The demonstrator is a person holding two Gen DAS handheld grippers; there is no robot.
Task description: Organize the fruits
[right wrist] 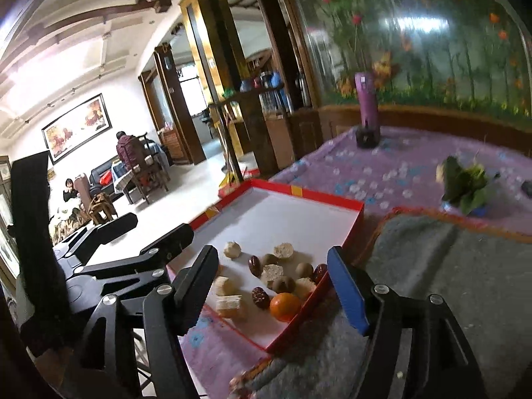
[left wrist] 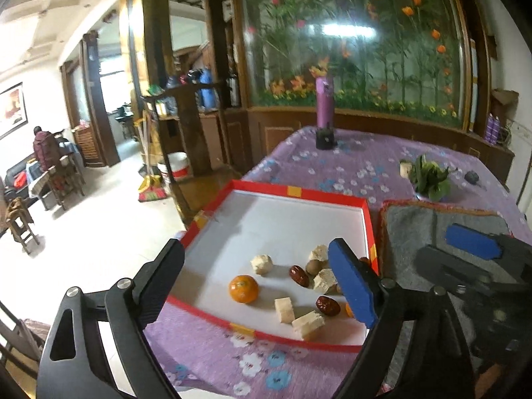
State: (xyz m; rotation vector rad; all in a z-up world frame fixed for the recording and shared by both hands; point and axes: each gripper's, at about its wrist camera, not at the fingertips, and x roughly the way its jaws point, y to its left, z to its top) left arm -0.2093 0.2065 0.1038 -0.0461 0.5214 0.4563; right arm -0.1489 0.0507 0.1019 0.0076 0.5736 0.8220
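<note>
I read this as the approach before a first pick: both tools hover above the shallow red-rimmed cardboard tray with a white floor (left wrist: 301, 193), and neither holds anything. My left tool (left wrist: 262, 282) has its fingers spread wide over the tray's near half; my right tool (right wrist: 271, 286) is likewise spread, hanging over the tray's right corner where it meets the grey fleece mat (right wrist: 465, 272).

All the fruit lies loose in the tray's near end on the purple flowered bench (left wrist: 349, 166): a round orange mandarin (left wrist: 243, 288), dark red wrinkled dates (left wrist: 298, 275), brownish round fruits (right wrist: 283, 284), and pale beige chunks (left wrist: 284, 309).

The mandarin has no long axis to speak of, so any closing direction should do. The date beside it lies on its side, its long axis running diagonally from far-left to near-right in the left view; I judge the fingers should close across that axis. The next move calls for lowering onto one piece without nudging its neighbours, which sit close together.
</note>
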